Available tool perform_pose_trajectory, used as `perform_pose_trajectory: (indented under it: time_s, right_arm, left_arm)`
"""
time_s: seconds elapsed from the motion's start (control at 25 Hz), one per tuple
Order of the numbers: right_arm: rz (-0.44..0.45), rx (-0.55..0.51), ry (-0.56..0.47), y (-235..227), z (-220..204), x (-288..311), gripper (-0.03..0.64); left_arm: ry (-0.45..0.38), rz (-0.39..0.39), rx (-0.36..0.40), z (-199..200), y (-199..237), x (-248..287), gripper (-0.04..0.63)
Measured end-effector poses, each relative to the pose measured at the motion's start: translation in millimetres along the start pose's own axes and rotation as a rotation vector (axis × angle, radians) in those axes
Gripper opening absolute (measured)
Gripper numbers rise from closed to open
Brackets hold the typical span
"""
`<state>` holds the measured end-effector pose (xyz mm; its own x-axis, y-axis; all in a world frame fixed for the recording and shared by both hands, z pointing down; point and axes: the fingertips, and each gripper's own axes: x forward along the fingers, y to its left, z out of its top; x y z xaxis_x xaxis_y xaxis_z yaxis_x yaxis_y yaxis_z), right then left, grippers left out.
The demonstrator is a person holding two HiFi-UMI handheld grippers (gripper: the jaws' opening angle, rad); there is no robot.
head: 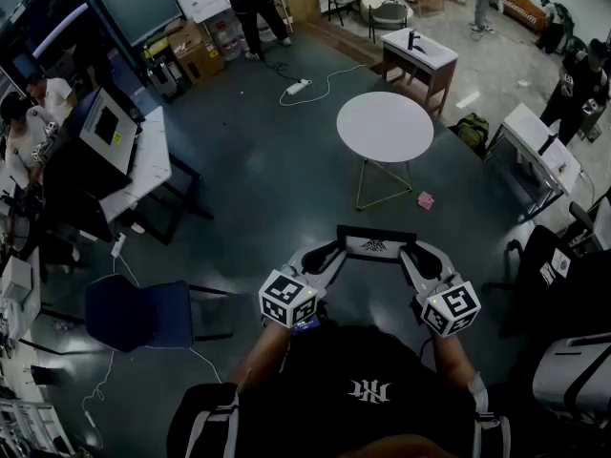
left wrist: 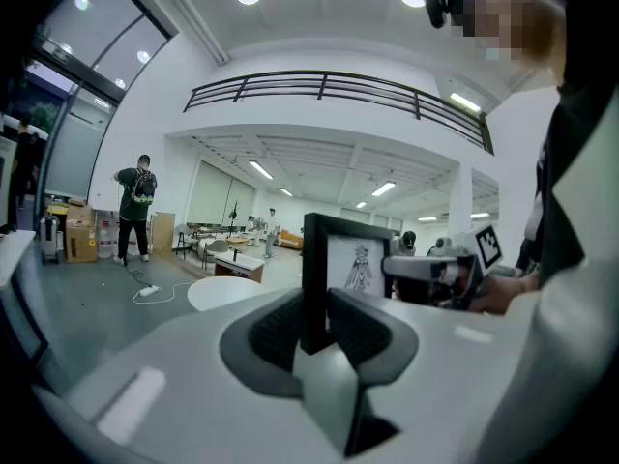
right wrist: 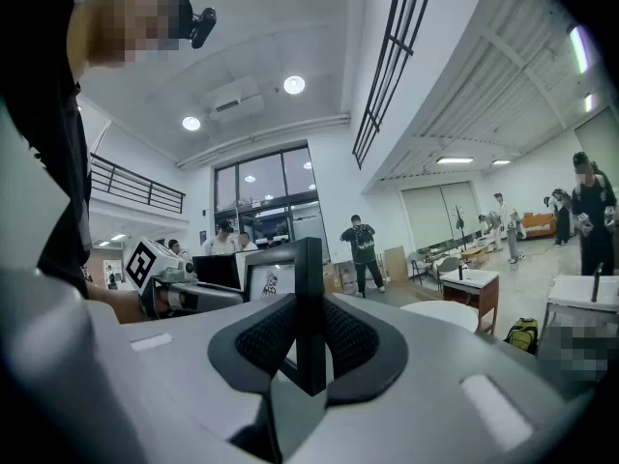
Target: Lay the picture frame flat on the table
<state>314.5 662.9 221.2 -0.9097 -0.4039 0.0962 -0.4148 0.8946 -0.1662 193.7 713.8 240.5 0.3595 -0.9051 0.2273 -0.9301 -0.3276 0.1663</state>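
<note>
Jaws clamped on black rectangular picture frame [head: 375,245] ends | spans left gripper [head: 332,250] to right gripper [head: 411,254] | round white table [head: 385,127] ahead, well apart

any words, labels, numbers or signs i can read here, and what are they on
No text reads clearly.
picture frame: drawing inside, any print too small.
black shirt: white emblem, not legible as letters.
left marker cube, right marker cube: square code patterns, no words.

The right gripper [right wrist: 309,341] presses its black ribbed pads on the near side edge of an upright black-rimmed picture frame [right wrist: 308,264] bearing a small drawing; the left gripper [right wrist: 232,296] meets its far edge. A round white table [right wrist: 440,314] stands beyond
</note>
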Motion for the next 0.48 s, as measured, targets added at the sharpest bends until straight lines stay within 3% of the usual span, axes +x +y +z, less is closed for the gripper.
perform_pose_trajectory:
  time_s: [0.48]
  right_arm:
    - [-0.014, -0.012, -0.008, 3.5, 3.2, -3.0, 0.077]
  left_arm:
    - [0.011, -0.013, 0.0, 1.1, -2.4, -2.8, 0.078]
